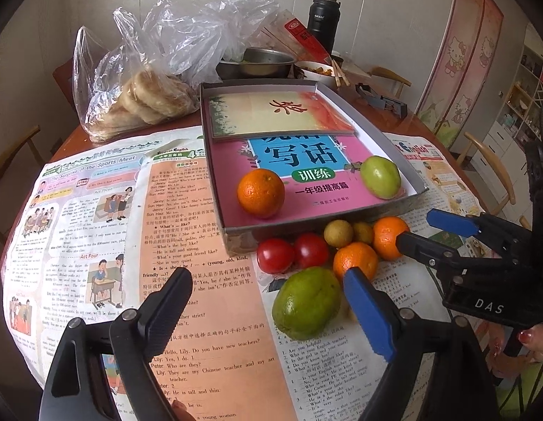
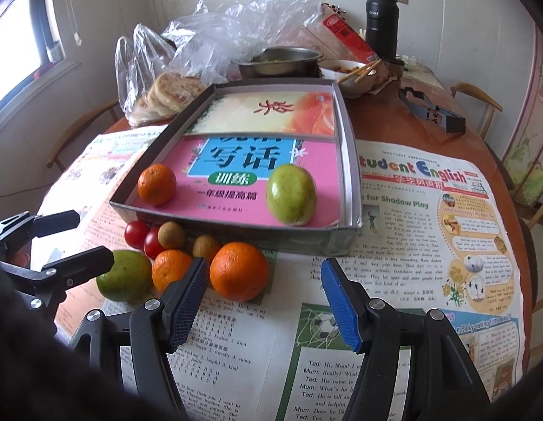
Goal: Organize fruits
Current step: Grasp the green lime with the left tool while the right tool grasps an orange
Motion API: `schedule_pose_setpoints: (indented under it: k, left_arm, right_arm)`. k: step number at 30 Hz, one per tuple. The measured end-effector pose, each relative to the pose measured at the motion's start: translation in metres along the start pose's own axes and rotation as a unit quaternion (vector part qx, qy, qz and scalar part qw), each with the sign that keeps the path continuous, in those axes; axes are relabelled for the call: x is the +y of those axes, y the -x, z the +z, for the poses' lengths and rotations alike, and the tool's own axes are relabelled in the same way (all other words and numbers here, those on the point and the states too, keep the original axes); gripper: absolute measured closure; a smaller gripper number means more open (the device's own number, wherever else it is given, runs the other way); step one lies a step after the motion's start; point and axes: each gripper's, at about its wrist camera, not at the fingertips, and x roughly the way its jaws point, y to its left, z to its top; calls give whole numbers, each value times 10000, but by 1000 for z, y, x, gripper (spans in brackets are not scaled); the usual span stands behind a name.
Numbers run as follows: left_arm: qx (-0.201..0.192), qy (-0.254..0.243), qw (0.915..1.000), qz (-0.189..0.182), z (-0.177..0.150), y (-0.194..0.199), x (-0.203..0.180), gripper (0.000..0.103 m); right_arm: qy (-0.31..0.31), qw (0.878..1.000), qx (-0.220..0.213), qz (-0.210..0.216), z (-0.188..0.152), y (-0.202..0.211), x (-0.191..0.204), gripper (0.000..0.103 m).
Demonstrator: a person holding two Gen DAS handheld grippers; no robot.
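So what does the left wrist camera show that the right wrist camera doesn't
Only the left wrist view shows the Hello Kitty curtain, the shelves and a hand with red nails. Only the right wrist view shows the window and the Student English headline. Both show the box holding an orange and a green fruit, the loose fruit pile in front, and both tongs open: left, right.

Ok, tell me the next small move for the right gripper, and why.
Probably ease the right gripper forward and slightly left around the nearest orange. Its jaws are open and empty, the orange lies just ahead on the newspaper, and the box already holds one orange and one green fruit.
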Motion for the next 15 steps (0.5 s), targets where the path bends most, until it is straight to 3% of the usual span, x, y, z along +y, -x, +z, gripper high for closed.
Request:
schedule_pose_setpoints:
  k: [2,9,13,15]
  left_arm:
    - [50,-27,10000,-36,-3,-2,-2,24]
    - [157,-122,9996,-210,-8,-9,-8,34]
    - [198,-194,9992,-283,-8,-12,-12,40]
    - [241,-225,9989,-343,-8,-15,-14,43]
  right_arm:
    - [10,10000,71,14,-2,-4,0,35]
    - [106,9997,172,119,-4,-17,3,36]
    - [163,9994,194,247,-3,-22,5,47]
    - [216,9991,202,317,-2,-23,8,58]
